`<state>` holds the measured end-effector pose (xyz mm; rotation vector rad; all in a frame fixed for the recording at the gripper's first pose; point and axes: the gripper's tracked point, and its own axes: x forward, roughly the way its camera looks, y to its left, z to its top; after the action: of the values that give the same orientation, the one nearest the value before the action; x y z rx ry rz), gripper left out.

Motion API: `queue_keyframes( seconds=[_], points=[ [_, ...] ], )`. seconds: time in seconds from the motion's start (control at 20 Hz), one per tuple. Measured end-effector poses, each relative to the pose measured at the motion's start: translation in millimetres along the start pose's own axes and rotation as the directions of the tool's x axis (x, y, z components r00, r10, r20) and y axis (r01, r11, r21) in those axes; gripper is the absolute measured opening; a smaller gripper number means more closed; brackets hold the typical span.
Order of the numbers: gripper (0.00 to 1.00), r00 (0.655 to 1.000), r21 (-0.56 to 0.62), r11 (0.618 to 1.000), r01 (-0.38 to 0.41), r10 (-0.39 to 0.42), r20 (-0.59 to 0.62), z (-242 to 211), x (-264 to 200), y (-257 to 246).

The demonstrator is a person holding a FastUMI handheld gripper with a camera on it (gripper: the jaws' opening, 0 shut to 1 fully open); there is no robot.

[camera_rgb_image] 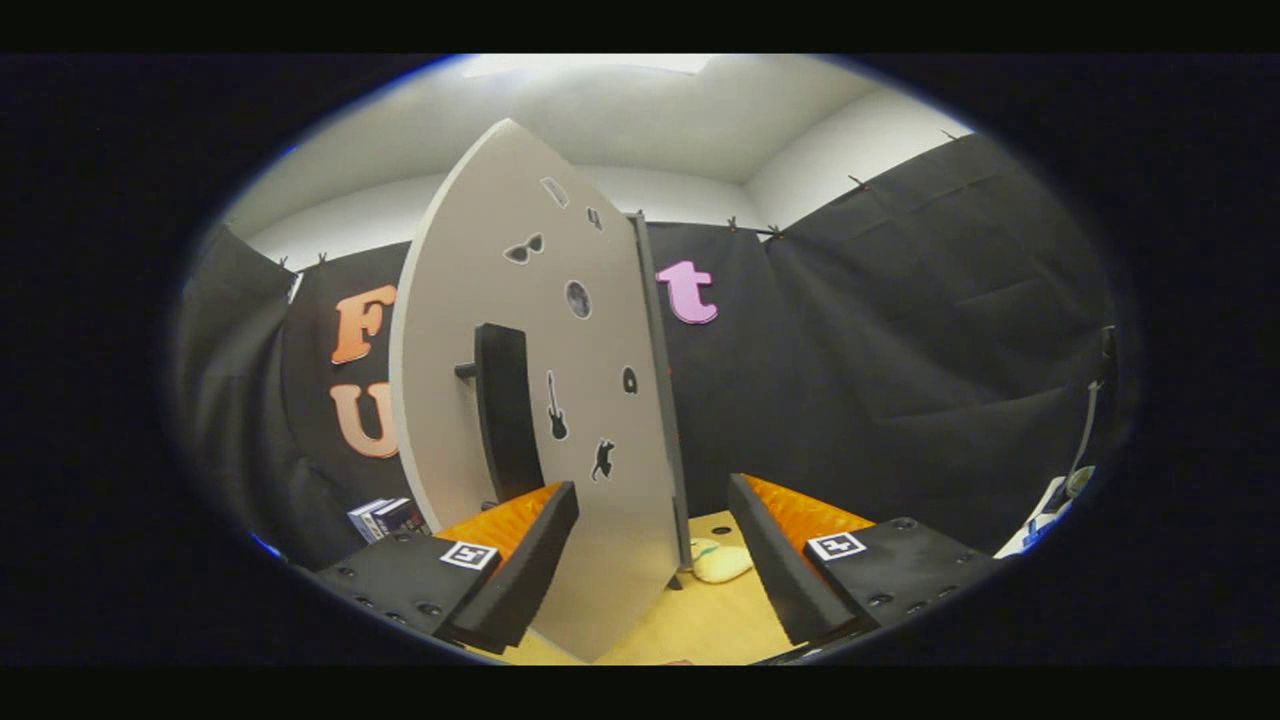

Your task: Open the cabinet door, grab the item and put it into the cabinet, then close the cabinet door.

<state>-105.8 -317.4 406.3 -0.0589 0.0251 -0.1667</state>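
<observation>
Gripper (655, 560) fingers stand wide apart, holding nothing; the free edge of the cabinet door (560, 400) hangs in the gap between them, nearer the left finger, which overlaps the door's lower face; contact there cannot be told.

Gripper view: door is swung out, seen nearly edge-on, its pale outer face turned toward the left finger; small dark stickers are scattered across that face; a black vertical handle (505, 410) stands off the door on a short peg, just above and beyond the left fingertip; its long axis runs up and down, in line with the door's height.

Item (722, 563), a pale rounded object, lies on the wooden tabletop (700, 625) just past the door's bottom edge, ahead of the fingers and slightly toward the right one; what it is cannot be made out; it touches or sits just beside the door's lower corner.

A few boxes (385, 517) stand beyond the left finger against the cloth wall.

Judgement: door looks open enough; the item is the next target, and it lies forward and low, on the right-finger side of the door edge; the door edge must be cleared first.
</observation>
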Motion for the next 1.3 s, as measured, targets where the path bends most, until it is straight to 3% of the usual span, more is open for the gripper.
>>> queue_keyframes(
  seconds=[0.4,0.75,1.3],
  points=[
    [0.98,0.989,0.005,0.99,-0.144,0.144,-0.032,-13,22,81],
    [0.98,0.958,0.031,0.96,-0.279,0.281,-0.065,-23,45,159],
    [0.95,0.923,0.06,0.93,-0.362,0.367,-0.113,-40,114,223]
  ],
)
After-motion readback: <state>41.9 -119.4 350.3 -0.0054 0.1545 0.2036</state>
